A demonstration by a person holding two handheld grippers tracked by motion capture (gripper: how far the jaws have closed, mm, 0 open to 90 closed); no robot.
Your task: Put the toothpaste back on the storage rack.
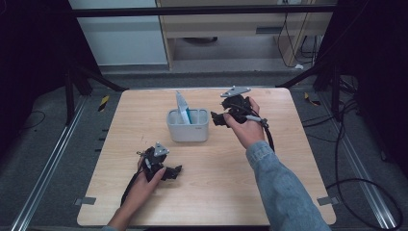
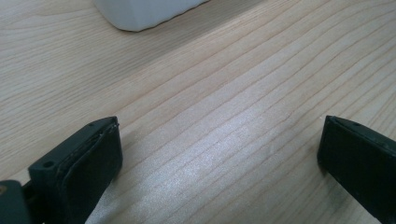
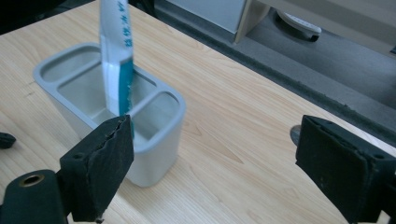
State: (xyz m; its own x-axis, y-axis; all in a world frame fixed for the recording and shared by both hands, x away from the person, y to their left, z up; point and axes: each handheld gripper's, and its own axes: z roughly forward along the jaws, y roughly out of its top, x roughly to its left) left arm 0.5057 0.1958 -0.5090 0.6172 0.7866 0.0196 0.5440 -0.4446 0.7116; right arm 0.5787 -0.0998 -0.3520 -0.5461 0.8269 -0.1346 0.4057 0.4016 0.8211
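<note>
A grey plastic holder (image 1: 188,126) with several compartments stands near the middle of the wooden table (image 1: 144,110). A white and teal toothpaste tube (image 1: 182,109) stands upright in its middle compartment, also seen as the tube (image 3: 116,51) in the holder (image 3: 154,140). My right gripper (image 1: 215,118) hovers just right of the holder, jaws wide open and empty (image 3: 215,172). My left gripper (image 1: 176,171) rests low over the table at the front left, open with bare wood between its jaws (image 2: 219,158).
A corner of the holder (image 2: 140,11) shows at the top of the left gripper view. Past the table's far edge lie grey carpet and a cabinet (image 1: 240,24). Black frame bars and cables flank the table.
</note>
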